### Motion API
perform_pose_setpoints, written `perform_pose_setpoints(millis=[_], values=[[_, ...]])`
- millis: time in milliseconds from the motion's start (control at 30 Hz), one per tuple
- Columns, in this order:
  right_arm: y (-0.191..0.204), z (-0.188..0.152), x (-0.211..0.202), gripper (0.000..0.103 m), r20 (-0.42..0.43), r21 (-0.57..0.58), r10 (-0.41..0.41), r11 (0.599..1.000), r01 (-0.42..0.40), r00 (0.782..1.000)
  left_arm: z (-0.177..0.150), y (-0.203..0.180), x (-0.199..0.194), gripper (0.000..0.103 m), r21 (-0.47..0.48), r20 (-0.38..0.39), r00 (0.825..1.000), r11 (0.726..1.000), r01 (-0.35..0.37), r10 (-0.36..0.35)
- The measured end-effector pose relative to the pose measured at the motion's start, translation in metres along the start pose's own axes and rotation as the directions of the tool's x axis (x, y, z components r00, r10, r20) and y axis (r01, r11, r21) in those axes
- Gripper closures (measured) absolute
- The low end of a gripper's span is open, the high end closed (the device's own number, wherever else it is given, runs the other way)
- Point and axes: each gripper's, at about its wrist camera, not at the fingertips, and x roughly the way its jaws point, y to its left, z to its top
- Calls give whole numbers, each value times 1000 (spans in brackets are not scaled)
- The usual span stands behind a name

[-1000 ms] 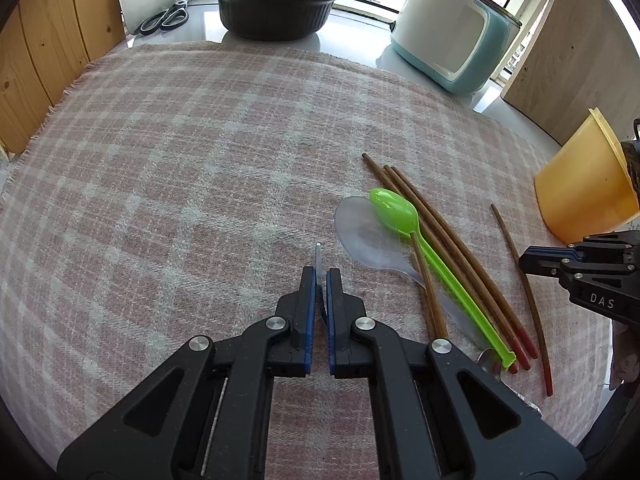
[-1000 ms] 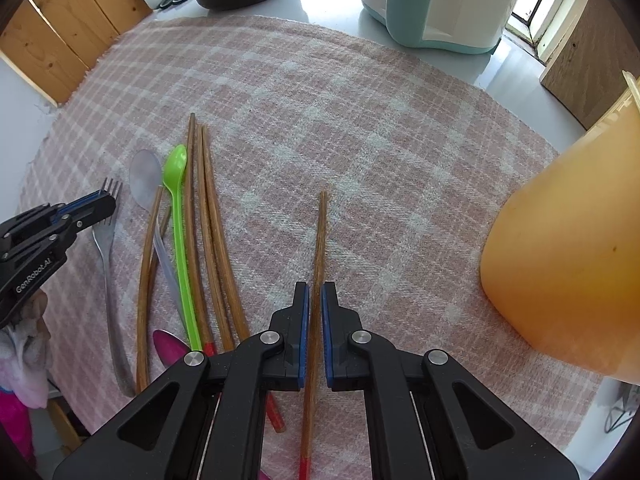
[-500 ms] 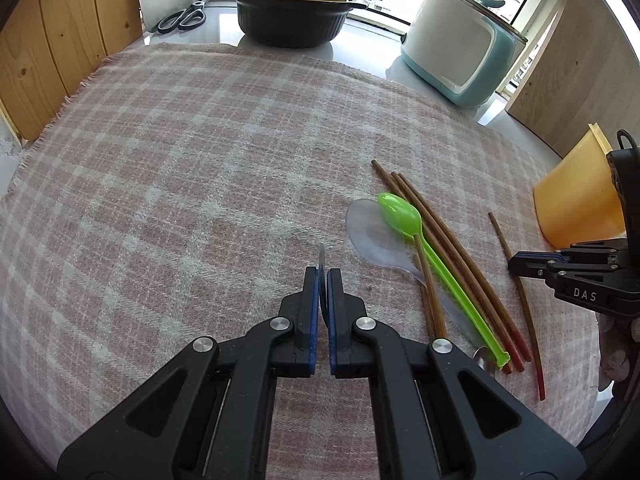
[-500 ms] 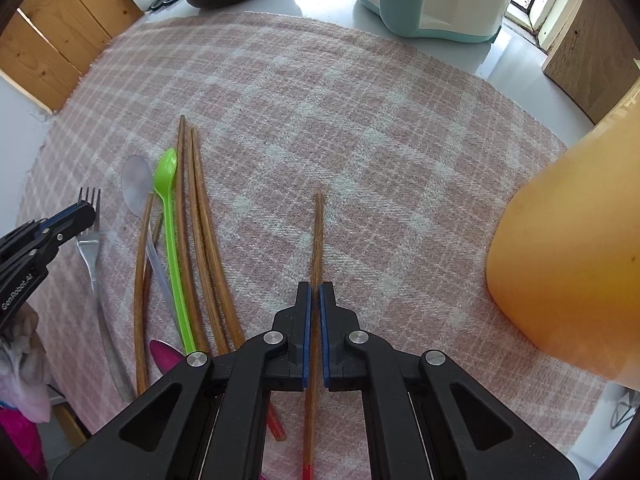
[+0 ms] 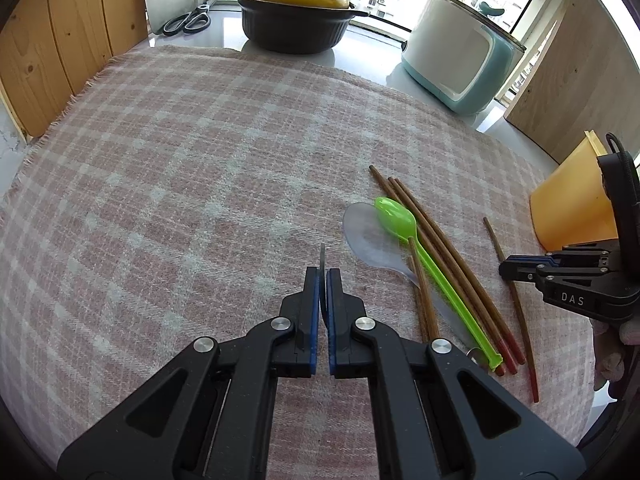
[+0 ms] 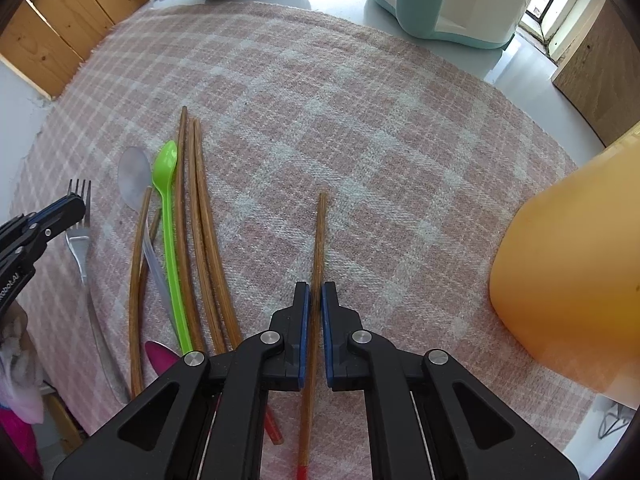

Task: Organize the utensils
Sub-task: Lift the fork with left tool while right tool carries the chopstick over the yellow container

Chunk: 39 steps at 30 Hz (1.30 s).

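— Where's the lone chopstick (image 6: 319, 240)?
— Clamped in the right gripper (image 6: 315, 296), apart from the chopstick bundle (image 6: 200, 220) and green spoon (image 6: 168, 208) on the checked cloth (image 6: 360, 120).
— And the fork (image 6: 80, 236)?
— The left gripper (image 5: 322, 280) pinches it (edge-on in its own view). An orange container (image 6: 568, 260) stands on the right of the desk.
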Motion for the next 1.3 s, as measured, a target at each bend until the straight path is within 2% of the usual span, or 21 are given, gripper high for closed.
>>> perform_pose_setpoints(millis=[233,433,633,867,1300], values=[[-9,-19,-33,99,84,10,43,999,-44,996,-3,-7,-31,103,10,57,998,1000,6,-7],[-21,-37,-73,99,180,6,85,996,-88,980,-7,-21,-67,103,44,125,992,999,-12,7],[-33,-56,-115,99,279,-4,109,994,-112,954,-12,-36,-103,103,63,200,980,998,-20,7],[-37,-69,-150,99,372,-26,97,995,-94,923,-11,-53,-135,103,69,255,967,998,-7,-11],[-66,-75,-209,99,489,-39,116,993,-111,864,18,-114,-166,103,140,332,935,987,83,-125]])
